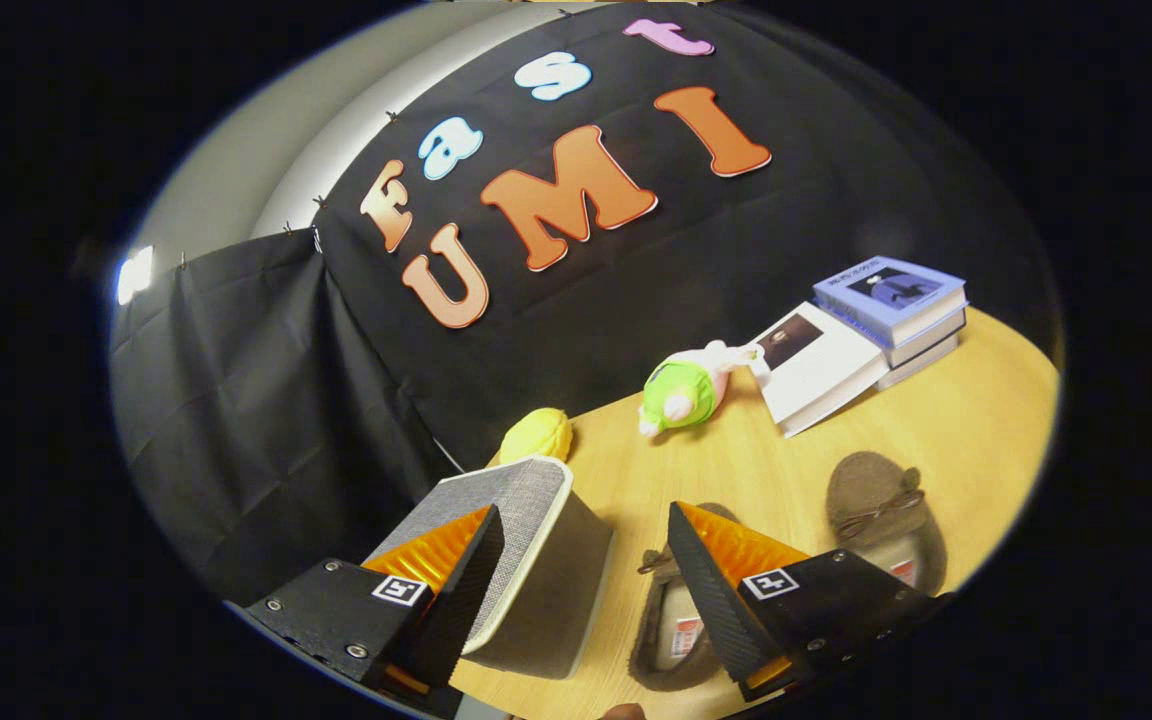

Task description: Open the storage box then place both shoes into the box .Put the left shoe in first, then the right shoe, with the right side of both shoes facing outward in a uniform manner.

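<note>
Gripper view over light wooden tabletop [946, 420], black-draped booth.
Gripper [586, 545] spread wide, empty; grey fabric storage box [526, 560] at eleven o'clock, brown suede shoes [881, 510] at two.

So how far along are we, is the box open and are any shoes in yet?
Done: nothing clearly; no shoe is in. In hand: the gripper has its jaws spread wide around the grey fabric storage box's raised panel, apparently its lid, not pressing it. Whether the box is open yet I can't tell. Left: both brown slippers, one behind the right jaw, the other beyond it, sit on the wooden table.
</note>
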`<state>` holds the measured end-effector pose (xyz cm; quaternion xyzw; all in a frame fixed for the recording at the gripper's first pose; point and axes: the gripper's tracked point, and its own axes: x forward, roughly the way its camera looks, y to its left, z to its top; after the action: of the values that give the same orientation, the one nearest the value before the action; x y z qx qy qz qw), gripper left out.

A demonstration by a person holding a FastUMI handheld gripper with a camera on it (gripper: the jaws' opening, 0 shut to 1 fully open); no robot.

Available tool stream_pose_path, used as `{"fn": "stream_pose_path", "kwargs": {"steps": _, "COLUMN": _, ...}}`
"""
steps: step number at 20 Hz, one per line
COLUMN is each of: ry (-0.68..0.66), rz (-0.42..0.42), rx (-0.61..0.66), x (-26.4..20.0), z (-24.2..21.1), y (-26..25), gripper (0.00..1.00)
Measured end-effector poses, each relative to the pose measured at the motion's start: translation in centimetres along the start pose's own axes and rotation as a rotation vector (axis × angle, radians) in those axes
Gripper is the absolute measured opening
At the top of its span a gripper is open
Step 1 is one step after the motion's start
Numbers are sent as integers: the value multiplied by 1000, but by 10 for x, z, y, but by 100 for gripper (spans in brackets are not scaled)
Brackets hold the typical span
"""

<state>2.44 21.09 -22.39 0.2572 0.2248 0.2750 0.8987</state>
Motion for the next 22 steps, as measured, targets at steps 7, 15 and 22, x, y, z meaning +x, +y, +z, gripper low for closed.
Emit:
{"fn": "stream_pose_path", "kwargs": {"steps": 7, "ry": 93, "rz": 132, "rx": 121, "x": 23, "z": -34, "y": 24, "gripper": 98}}
{"fn": "stream_pose_path", "kwargs": {"steps": 15, "ry": 181, "rz": 243, "rx": 229, "x": 38, "z": -67, "y": 51, "gripper": 97}}
{"fn": "stream_pose_path", "kwargs": {"steps": 22, "ry": 214, "rz": 409, "rx": 405, "x": 34, "z": -60, "y": 87, "gripper": 93}}
